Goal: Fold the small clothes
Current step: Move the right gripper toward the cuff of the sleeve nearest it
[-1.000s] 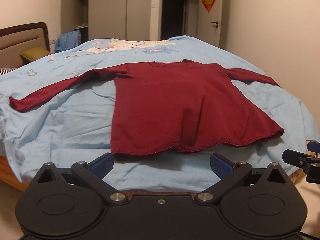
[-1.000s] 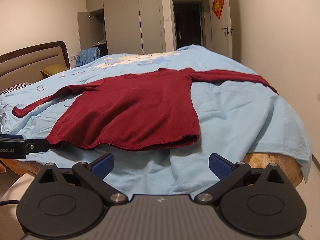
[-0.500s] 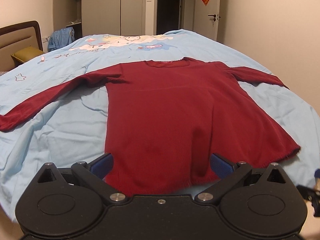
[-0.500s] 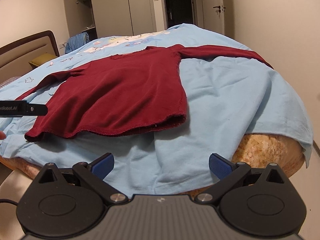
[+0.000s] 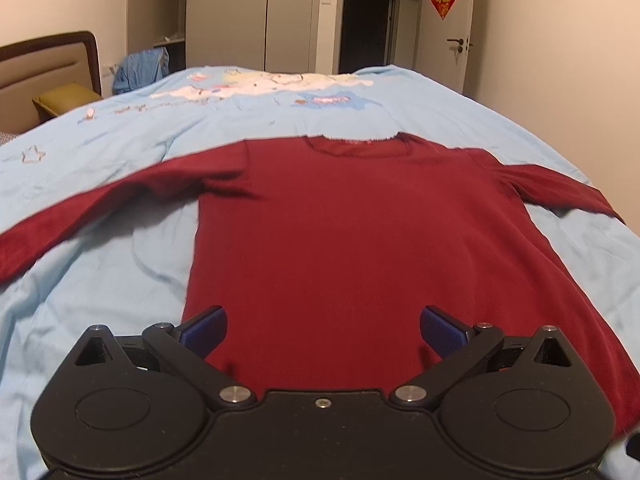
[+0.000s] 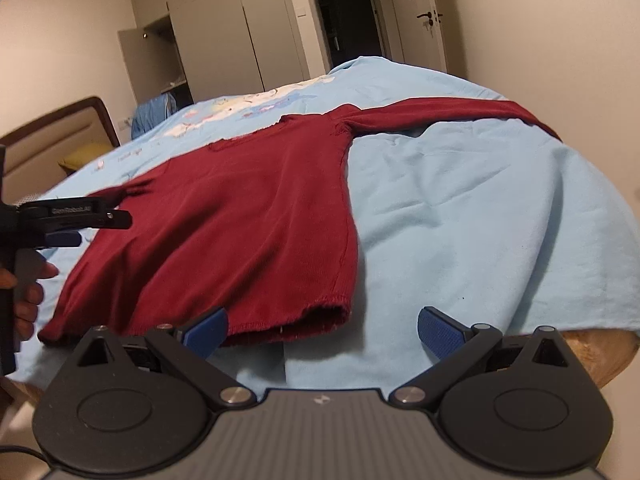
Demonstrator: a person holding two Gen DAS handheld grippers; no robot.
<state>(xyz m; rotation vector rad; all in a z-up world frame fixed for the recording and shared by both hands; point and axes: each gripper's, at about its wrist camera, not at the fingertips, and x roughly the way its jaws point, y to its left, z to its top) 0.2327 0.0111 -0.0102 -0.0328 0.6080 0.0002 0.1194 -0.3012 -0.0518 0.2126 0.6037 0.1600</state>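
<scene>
Two grippers hover with fingers spread wide over a dark red long-sleeved shirt [image 5: 340, 240] lying flat, sleeves out, on a light blue bedspread [image 5: 100, 300]. The left gripper [image 5: 322, 326] sits above the shirt's lower body; the right gripper [image 6: 322, 326] frames its hem corner. Only the right wrist view shows a hand [image 6: 24, 296] holding the left gripper, and the hem.

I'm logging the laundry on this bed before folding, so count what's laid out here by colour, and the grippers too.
Dark red long-sleeved shirt: 1
Light blue bedsheet: 1
Blue garment heaped beyond the bed: 1
Olive pillow: 1
Grippers, both open: 2, left gripper and right gripper
Total: 6
</scene>
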